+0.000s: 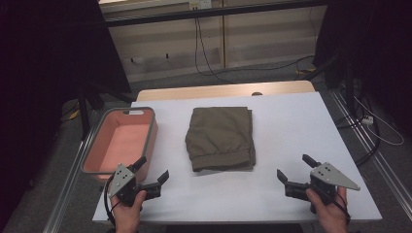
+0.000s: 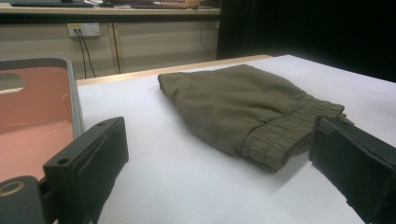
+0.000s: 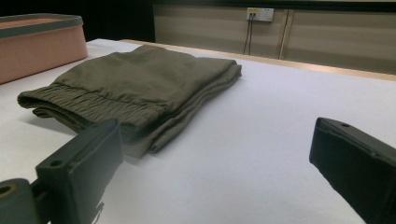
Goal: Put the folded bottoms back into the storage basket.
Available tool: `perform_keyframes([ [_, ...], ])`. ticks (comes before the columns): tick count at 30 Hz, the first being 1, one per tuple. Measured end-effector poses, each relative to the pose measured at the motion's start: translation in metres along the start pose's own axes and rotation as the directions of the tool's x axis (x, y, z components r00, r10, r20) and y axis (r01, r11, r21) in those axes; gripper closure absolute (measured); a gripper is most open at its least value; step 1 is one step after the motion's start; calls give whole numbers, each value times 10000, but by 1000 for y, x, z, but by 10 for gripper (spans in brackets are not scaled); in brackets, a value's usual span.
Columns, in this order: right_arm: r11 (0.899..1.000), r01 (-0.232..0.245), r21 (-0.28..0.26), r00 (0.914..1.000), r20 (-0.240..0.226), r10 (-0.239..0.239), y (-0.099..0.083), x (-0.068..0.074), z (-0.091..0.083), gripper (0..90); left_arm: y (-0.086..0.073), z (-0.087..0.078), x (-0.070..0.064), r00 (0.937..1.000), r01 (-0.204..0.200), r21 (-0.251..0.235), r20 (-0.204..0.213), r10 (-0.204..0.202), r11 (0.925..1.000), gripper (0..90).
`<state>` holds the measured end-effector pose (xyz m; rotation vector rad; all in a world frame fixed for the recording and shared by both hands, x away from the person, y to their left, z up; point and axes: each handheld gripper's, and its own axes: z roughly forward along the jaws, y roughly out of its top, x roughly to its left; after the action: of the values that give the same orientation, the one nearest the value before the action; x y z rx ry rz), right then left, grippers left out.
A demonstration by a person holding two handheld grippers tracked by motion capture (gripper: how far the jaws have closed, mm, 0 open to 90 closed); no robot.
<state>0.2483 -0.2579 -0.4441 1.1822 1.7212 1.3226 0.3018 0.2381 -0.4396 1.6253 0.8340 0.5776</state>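
Observation:
A folded olive-green garment (image 1: 221,138) with an elastic waistband lies in the middle of the white table (image 1: 291,126), waistband toward the near edge. My left gripper (image 1: 153,170) rests open near the front left, a short way left of the garment (image 2: 238,105). At the front right my right gripper (image 1: 295,169) is open too, apart from the garment (image 3: 135,86). Nothing sits between either pair of jaws.
A salmon-pink bin (image 1: 121,143) with a grey rim stands at the table's left edge, close behind my left gripper. Its wall (image 3: 42,44) appears in the right gripper view. Cables and a wall socket (image 2: 84,29) lie beyond the far edge. Dark stands flank the table.

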Motion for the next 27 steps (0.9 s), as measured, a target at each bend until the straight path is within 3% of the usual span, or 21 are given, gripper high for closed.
perform_keyframes([
  [11, 9999, 120, 56, 9992, -390, -118, 1, 3, 2, 24, 0, 1, -2, 9998, -144, 61, 140, 143, 9999, 48],
  [13, 9997, 212, 102, 9996, -204, -209, 1, 5, 4, 39, 0, 1, -2, 9996, -235, 122, 166, 233, 9996, 48],
  [15, 9999, -41, 143, 9992, -393, 47, 1, 8, 6, 36, 0, 1, -2, 9997, -202, 135, 173, 199, 9997, 48],
  [27, 9945, 674, 802, 9892, -1352, -561, 7, 26, 20, 47, -1, 3, -2, 9994, -26, 280, 334, 17, 9996, 48],
])
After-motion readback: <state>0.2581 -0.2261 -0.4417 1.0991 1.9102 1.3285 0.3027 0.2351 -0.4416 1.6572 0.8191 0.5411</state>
